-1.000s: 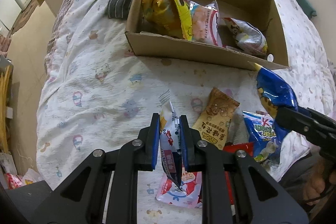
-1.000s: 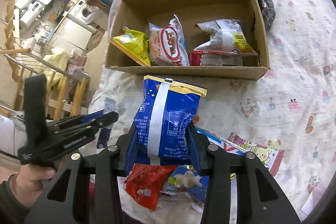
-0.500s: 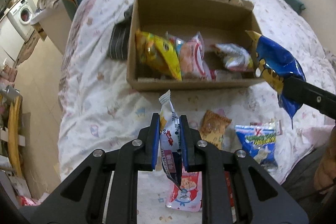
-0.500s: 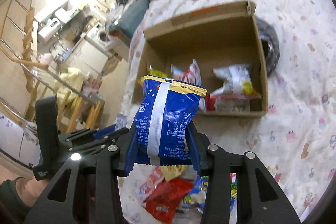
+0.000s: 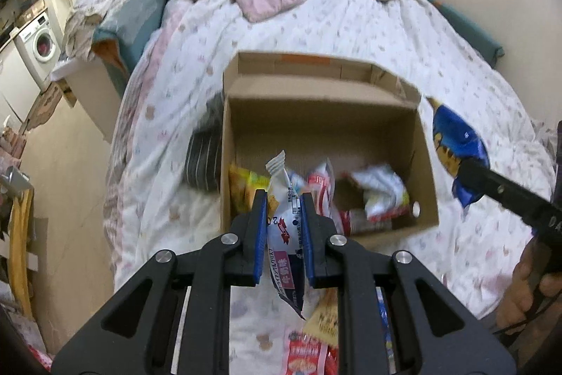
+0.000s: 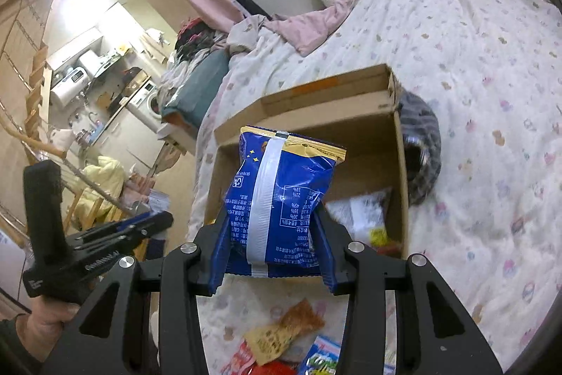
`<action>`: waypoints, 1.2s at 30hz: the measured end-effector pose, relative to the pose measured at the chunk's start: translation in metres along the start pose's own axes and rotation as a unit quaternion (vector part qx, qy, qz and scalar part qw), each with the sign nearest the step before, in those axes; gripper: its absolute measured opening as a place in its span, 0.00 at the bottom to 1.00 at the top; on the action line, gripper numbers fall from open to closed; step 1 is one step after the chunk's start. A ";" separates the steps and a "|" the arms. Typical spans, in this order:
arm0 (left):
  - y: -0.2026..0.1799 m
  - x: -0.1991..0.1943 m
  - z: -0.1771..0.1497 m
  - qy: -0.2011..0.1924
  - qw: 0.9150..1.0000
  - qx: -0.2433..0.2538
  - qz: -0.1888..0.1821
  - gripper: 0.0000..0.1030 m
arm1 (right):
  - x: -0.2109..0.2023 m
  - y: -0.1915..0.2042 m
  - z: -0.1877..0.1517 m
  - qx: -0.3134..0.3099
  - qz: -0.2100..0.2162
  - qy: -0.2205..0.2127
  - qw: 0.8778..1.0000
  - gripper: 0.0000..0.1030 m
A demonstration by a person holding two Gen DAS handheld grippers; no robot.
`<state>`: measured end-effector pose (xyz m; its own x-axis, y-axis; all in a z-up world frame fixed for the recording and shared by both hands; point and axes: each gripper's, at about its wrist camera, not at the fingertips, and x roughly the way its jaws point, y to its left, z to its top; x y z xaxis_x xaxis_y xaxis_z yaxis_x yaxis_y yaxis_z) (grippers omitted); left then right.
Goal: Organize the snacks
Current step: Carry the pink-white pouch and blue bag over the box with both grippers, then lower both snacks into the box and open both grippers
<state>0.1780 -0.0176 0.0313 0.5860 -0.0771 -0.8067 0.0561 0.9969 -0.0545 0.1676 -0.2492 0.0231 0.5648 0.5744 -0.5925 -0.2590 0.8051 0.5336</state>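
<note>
Both tongs loaded, raised over the bed. Left tongs pinch a slim white packet edge-on; right tongs clamp a blue bag by its lower part. Cardboard box at 12 o'clock, already holding bags along its near wall.

Risks, as judged:
- Puffy blue bag could slip; foil looks slick.
- Release short of the near wall lands it on loose snacks at 6 o'clock.
- Tongs close together; collision possible.

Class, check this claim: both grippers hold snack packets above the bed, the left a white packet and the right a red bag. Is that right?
Not quite. The right gripper holds a blue bag, not a red one, as the right wrist view shows. The left gripper does hold a white packet, and both are above the bed.
</note>
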 end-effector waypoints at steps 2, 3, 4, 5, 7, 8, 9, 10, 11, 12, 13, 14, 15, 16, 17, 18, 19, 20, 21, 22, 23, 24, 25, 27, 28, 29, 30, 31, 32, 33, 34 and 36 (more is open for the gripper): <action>-0.001 0.002 0.012 -0.009 1.000 -0.005 -0.005 0.14 | 0.005 -0.002 0.011 -0.001 -0.006 -0.002 1.000 0.43; -0.001 0.004 0.016 -0.013 1.000 -0.006 -0.006 0.14 | 0.010 -0.003 0.017 -0.004 -0.010 -0.003 1.000 0.43; -0.001 0.008 0.022 -0.017 1.000 -0.007 -0.006 0.14 | 0.014 -0.005 0.019 -0.006 -0.015 -0.002 1.000 0.43; -0.002 0.011 0.026 -0.020 1.000 -0.007 -0.005 0.14 | 0.020 -0.007 0.021 -0.007 -0.021 0.001 1.000 0.43; -0.002 0.021 0.032 -0.026 1.000 -0.010 -0.005 0.14 | 0.030 -0.013 0.021 -0.004 -0.025 0.003 1.000 0.43; -0.002 0.026 0.034 -0.031 0.999 -0.012 -0.005 0.14 | 0.035 -0.017 0.018 -0.002 -0.025 0.004 1.000 0.43; -0.002 0.028 0.033 -0.036 0.999 -0.013 -0.007 0.14 | 0.037 -0.019 0.017 -0.001 -0.026 0.006 1.000 0.43; -0.001 0.030 0.033 -0.048 0.999 -0.020 -0.013 0.14 | 0.041 -0.022 0.014 0.001 -0.029 0.011 1.000 0.43; 0.000 0.032 0.032 -0.057 0.998 -0.025 -0.016 0.14 | 0.045 -0.025 0.014 0.002 -0.032 0.016 0.999 0.43; -0.001 0.034 0.032 -0.058 0.998 -0.025 -0.015 0.14 | 0.049 -0.027 0.013 0.004 -0.035 0.018 0.999 0.43; -0.003 0.040 0.035 -0.052 0.998 -0.021 -0.018 0.14 | 0.051 -0.029 0.014 0.004 -0.036 0.019 0.999 0.43; -0.004 0.044 0.036 -0.049 0.998 -0.018 -0.021 0.14 | 0.054 -0.031 0.014 0.003 -0.040 0.019 0.999 0.43; -0.005 0.048 0.038 -0.048 0.999 -0.015 -0.018 0.14 | 0.057 -0.033 0.014 0.001 -0.048 0.020 0.999 0.43; -0.005 0.050 0.038 -0.049 0.999 -0.014 -0.014 0.14 | 0.059 -0.035 0.014 0.003 -0.050 0.023 0.998 0.43; -0.005 0.052 0.039 -0.048 0.999 -0.014 -0.012 0.14 | 0.062 -0.037 0.015 0.006 -0.050 0.027 0.998 0.43; -0.004 0.056 0.039 -0.044 0.999 -0.017 -0.013 0.14 | 0.064 -0.039 0.014 0.012 -0.049 0.030 0.998 0.43; -0.003 0.062 0.040 -0.036 0.999 -0.025 -0.016 0.14 | 0.067 -0.040 0.014 0.016 -0.048 0.034 0.998 0.43; -0.002 0.065 0.042 -0.032 0.999 -0.029 -0.016 0.14 | 0.070 -0.041 0.014 0.017 -0.048 0.037 0.998 0.43; -0.002 0.069 0.043 -0.028 0.999 -0.032 -0.017 0.14 | 0.072 -0.040 0.014 0.018 -0.049 0.040 0.998 0.43; -0.003 0.070 0.043 -0.027 0.999 -0.031 -0.018 0.14 | 0.075 -0.039 0.014 0.018 -0.049 0.044 0.998 0.43; -0.004 0.071 0.042 -0.027 0.999 -0.026 -0.017 0.15 | 0.077 -0.038 0.013 0.016 -0.048 0.047 0.998 0.43; -0.005 0.072 0.042 -0.029 0.999 -0.020 -0.015 0.15 | 0.080 -0.036 0.012 0.012 -0.050 0.052 0.997 0.43; -0.005 0.071 0.041 -0.032 0.999 -0.018 -0.014 0.15 | 0.082 -0.034 0.011 0.007 -0.054 0.053 0.997 0.43; -0.004 0.071 0.040 -0.035 0.999 -0.019 -0.018 0.15 | 0.083 -0.032 0.009 0.002 -0.060 0.051 0.997 0.43; -0.003 0.070 0.039 -0.038 0.999 -0.022 -0.020 0.15 | 0.084 -0.031 0.009 0.001 -0.058 0.054 0.997 0.43; -0.002 0.070 0.039 -0.039 0.999 -0.024 -0.019 0.15 | 0.084 -0.031 0.008 0.001 -0.057 0.054 0.997 0.43; -0.002 0.069 0.038 -0.039 0.999 -0.026 -0.018 0.15 | 0.084 -0.031 0.008 0.002 -0.058 0.054 0.997 0.43; -0.001 0.069 0.038 -0.038 0.999 -0.029 -0.021 0.15 | 0.084 -0.031 0.008 0.003 -0.059 0.054 0.997 0.43; -0.001 0.069 0.038 -0.036 0.999 -0.029 -0.023 0.15 | 0.084 -0.031 0.008 0.003 -0.059 0.055 0.997 0.43; -0.001 0.070 0.037 -0.035 0.999 -0.028 -0.023 0.15 | 0.084 -0.031 0.007 0.004 -0.059 0.055 0.997 0.43; -0.001 0.070 0.037 -0.034 0.999 -0.028 -0.020 0.15 | 0.084 -0.032 0.009 0.004 -0.061 0.056 0.997 0.43; -0.001 0.070 0.036 -0.032 0.999 -0.026 -0.018 0.16 | 0.084 -0.033 0.008 0.006 -0.061 0.057 0.996 0.43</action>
<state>0.2483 -0.0248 -0.0042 0.6350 -0.1122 -0.7644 0.0365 0.9926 -0.1154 0.2299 -0.2284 -0.0393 0.4981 0.4858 -0.7183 -0.1845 0.8687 0.4596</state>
